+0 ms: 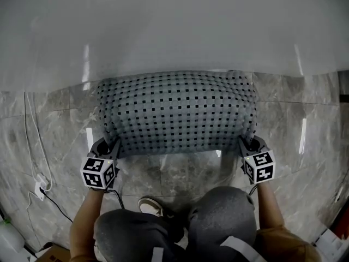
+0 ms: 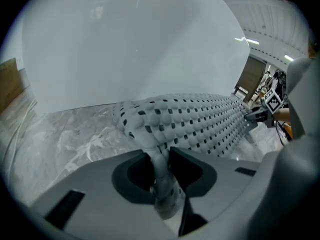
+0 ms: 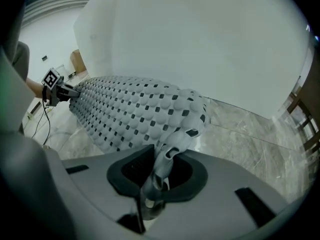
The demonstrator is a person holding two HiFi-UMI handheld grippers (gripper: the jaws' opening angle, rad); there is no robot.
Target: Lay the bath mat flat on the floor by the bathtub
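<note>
The grey bath mat (image 1: 177, 113), studded with bumps and square holes, is stretched out over the marble floor right against the white bathtub wall (image 1: 174, 26). My left gripper (image 1: 109, 147) is shut on the mat's near left corner. The right gripper (image 1: 248, 144) is shut on its near right corner. In the left gripper view the mat (image 2: 190, 121) runs away from the pinched corner between the jaws of the left gripper (image 2: 161, 176). In the right gripper view the mat (image 3: 130, 111) bulges up from the right gripper (image 3: 160, 171).
The tub wall closes off the far side. A white cable (image 1: 34, 146) and plug lie on the floor at left. The person's knees (image 1: 218, 212) and a shoe (image 1: 150, 205) are just behind the grippers. A wooden frame (image 3: 305, 119) stands at far right.
</note>
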